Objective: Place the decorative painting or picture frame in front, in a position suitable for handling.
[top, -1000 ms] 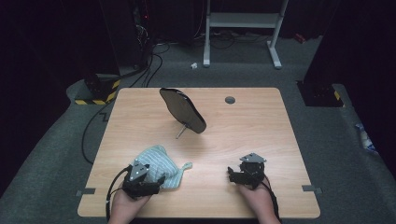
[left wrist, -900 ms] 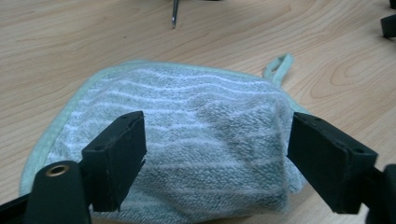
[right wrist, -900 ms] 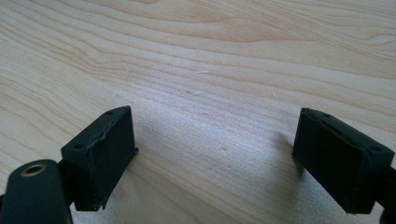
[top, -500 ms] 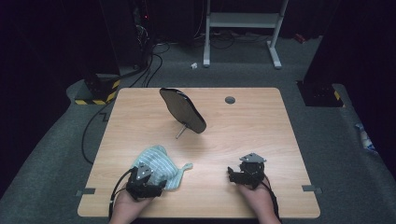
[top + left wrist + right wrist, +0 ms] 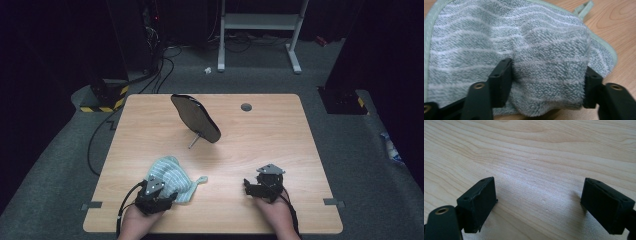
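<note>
One pale wooden bench [image 5: 280, 150] with a rounded rectangular top carries everything, standing on grey carpet. Toward its far middle a black oval paddle-like plate [image 5: 196, 118] stands tilted on a thin metal stem, and right of it a small dark round grommet [image 5: 246, 107] sits in the bench top near the far edge.

At the near left lies a pale green terry towel with thin white stripes and a sewn green border [image 5: 170, 175], bunched into a soft heap, with a small loop tab sticking out to its right. The left hand-held gripper [image 5: 159, 194] sits at the towel's near edge. In the left gripper view its two black jaws have just been closing and stand on either side of a raised fold of the towel [image 5: 549, 75]; the left pad presses into the pile and the right pad touches the fold's other side, so the fold is pinched between them, low against the bench.

At the near right, well apart from the towel, the right hand-held gripper [image 5: 252, 186] rests on the wood. In the right gripper view its jaws [image 5: 539, 205] are spread wide with bare bench between them.
</note>
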### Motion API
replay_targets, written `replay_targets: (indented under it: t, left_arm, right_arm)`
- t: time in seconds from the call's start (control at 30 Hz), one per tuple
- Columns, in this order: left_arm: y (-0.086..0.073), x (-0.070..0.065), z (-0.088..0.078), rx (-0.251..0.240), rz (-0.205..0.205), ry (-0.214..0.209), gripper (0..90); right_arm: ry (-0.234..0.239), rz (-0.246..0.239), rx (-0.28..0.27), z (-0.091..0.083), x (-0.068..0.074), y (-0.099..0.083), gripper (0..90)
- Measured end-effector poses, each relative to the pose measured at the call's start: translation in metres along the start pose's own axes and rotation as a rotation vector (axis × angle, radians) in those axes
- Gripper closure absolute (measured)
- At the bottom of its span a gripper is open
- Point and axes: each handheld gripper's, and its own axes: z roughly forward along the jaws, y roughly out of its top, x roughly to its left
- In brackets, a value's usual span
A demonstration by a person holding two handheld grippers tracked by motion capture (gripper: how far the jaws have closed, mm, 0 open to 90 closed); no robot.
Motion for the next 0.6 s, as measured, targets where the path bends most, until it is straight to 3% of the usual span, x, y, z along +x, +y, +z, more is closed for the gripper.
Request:
replay_targets:
  t: [0.3, 0.43, 0.6]
  left_arm:
    - [-0.0004, -0.0009, 0.0009, -0.014, 0.013, -0.004, 61.3]
    - [-0.0004, -0.0034, 0.0009, -0.017, 0.035, 0.007, 64.4]
    - [-0.0006, -0.0026, 0.0007, -0.026, 0.033, 0.002, 66.9]
  right_arm:
    - [0.0, 0.002, 0.0, -0.0003, 0.0003, -0.0002, 12.8]
    - [0.004, 0.002, -0.001, -0.0006, 0.0003, -0.0004, 13.3]
    - [0.003, -0.001, -0.003, -0.001, 0.0, -0.0006, 14.3]
